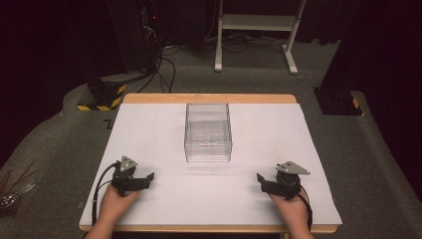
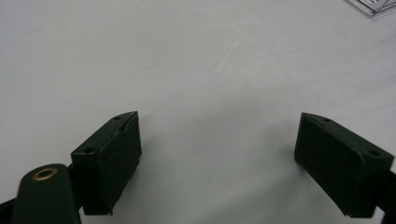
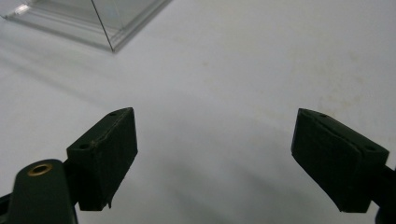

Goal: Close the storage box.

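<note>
A clear plastic box (image 1: 208,132) stands open-topped in the middle of the white table (image 1: 164,199); it looks empty. My left gripper (image 1: 147,179) rests near the front left of the table, held by a hand, jaws wide apart over bare white surface (image 2: 219,140). My right gripper (image 1: 261,181) rests at the front right, also held by a hand, jaws wide apart with nothing between them (image 3: 215,140). A corner of the clear box (image 3: 93,21) lies at the upper left of the right gripper view, and a small corner of the box (image 2: 373,7) at the top right of the left gripper view.
The table has a wooden edge (image 1: 209,98) at the back. Beyond it on the grey floor stand a white frame (image 1: 256,30), cables (image 1: 164,55) and a black-and-yellow striped block (image 1: 102,94). Some thin rods (image 1: 12,191) lie on the floor at the far left.
</note>
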Tool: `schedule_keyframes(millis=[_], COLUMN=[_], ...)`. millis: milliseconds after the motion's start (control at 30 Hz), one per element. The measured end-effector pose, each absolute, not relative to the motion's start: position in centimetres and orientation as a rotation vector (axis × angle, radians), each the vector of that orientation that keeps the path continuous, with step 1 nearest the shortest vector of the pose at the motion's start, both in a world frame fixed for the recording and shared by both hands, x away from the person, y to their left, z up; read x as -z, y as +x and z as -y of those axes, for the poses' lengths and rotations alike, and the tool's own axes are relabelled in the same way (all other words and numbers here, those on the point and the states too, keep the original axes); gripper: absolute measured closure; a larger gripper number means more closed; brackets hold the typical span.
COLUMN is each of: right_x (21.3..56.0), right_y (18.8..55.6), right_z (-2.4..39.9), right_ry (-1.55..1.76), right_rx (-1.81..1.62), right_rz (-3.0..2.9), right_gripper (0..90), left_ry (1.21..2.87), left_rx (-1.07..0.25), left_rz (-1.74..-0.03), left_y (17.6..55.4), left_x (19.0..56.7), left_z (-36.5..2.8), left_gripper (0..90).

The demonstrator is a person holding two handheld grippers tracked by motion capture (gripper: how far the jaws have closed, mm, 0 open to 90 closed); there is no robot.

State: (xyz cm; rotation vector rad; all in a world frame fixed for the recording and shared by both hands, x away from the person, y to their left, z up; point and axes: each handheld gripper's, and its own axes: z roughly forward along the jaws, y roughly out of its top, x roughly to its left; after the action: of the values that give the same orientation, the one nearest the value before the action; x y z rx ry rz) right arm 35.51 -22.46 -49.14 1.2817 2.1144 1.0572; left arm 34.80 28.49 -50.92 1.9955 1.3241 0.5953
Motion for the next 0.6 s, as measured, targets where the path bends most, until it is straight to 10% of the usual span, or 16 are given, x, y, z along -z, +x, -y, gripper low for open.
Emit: schedule_keyframes(millis=[600], right_x=[50.4], right_y=[36.7], right_z=[21.2], right_ry=[1.302], right_rx=[-0.908], right_rz=[-2.231], right_gripper=[14.0], left_ry=[1.995], left_rx=[-0.591], left_rz=[-1.326], left_y=[34.8], left_x=[50.9], left_z=[-28.5], left_gripper=[14.8])
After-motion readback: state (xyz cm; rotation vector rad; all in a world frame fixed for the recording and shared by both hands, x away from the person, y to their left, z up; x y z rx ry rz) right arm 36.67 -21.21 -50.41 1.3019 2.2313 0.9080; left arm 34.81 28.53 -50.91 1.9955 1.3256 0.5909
